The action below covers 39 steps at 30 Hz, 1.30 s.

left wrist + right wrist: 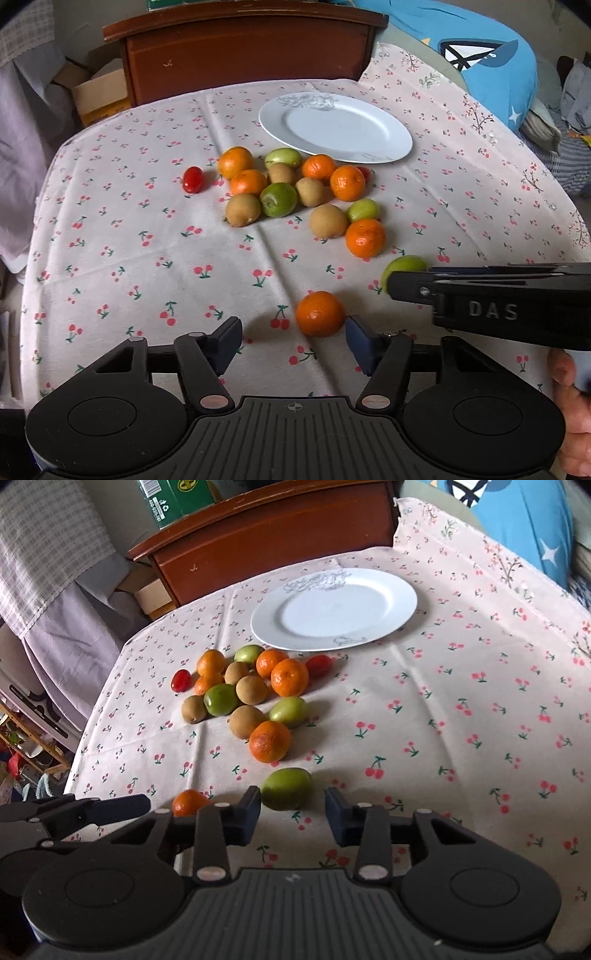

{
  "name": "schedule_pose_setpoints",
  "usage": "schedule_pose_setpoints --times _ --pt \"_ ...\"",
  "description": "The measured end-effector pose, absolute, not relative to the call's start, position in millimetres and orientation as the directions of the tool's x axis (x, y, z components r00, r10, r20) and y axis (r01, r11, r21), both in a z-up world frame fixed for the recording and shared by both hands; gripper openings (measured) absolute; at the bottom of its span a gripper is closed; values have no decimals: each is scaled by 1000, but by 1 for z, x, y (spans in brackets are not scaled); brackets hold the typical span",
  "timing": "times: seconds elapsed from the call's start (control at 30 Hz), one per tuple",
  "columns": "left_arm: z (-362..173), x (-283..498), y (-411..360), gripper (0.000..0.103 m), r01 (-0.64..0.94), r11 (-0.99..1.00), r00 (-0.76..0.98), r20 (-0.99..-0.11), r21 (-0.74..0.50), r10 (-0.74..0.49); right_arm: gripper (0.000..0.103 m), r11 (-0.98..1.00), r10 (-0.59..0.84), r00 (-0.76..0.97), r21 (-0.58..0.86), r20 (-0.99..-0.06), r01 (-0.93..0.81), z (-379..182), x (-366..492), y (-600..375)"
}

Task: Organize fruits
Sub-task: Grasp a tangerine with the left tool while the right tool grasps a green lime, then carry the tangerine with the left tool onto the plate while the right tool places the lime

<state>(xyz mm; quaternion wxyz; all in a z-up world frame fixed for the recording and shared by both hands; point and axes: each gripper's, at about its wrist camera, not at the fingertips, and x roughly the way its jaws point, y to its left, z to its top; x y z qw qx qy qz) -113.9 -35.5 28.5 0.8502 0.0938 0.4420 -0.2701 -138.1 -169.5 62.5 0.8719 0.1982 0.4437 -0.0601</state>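
On the cherry-print tablecloth (147, 258) an orange mandarin (319, 314) lies just ahead of my left gripper (293, 343). It sits against the right finger with a gap on the left, and the jaws are open. A green fruit (286, 788) lies between the tips of my right gripper (293, 812), near the left finger and clear of the right one, jaws open. That gripper's black body (498, 306) crosses the left wrist view, half hiding the green fruit (402, 264). A pile of mandarins, brown kiwis, green fruits and small red tomatoes (295, 184) lies before an empty white plate (332, 125).
A dark wooden cabinet (243, 48) stands behind the table. A blue cushion (491, 55) lies at the back right, and cardboard boxes (96, 92) and cloth sit at the left. The table's left edge drops to cluttered shelves (29, 746). A hand (569, 406) holds the right gripper.
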Motion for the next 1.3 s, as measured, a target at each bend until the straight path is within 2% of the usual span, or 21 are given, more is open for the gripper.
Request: schedule_pose_setpoints --times 0.1,0.27,0.43,0.53,0.93,1.3 --pt "28 -114 -35 60 549 830 460 -791 -103 -403 34 921 73 605 286 -793 263 61 -135 -166" --pt "26 -114 -38 60 565 820 465 -785 -94 -410 34 935 65 605 260 -794 241 59 -130 -161" --pt "24 -118 -44 40 588 808 478 -786 -44 -391 34 938 63 609 255 -791 235 58 -130 -161" --pt "25 -118 -44 26 596 801 467 -784 -62 -408 34 934 65 615 265 -786 239 57 -131 -162" --pt "32 -115 -45 26 573 817 480 -784 -59 -393 34 902 44 635 304 -771 306 61 -134 -173" --pt "59 -101 -51 26 561 826 525 -748 -55 -407 34 912 37 670 299 -741 281 85 -122 -180"
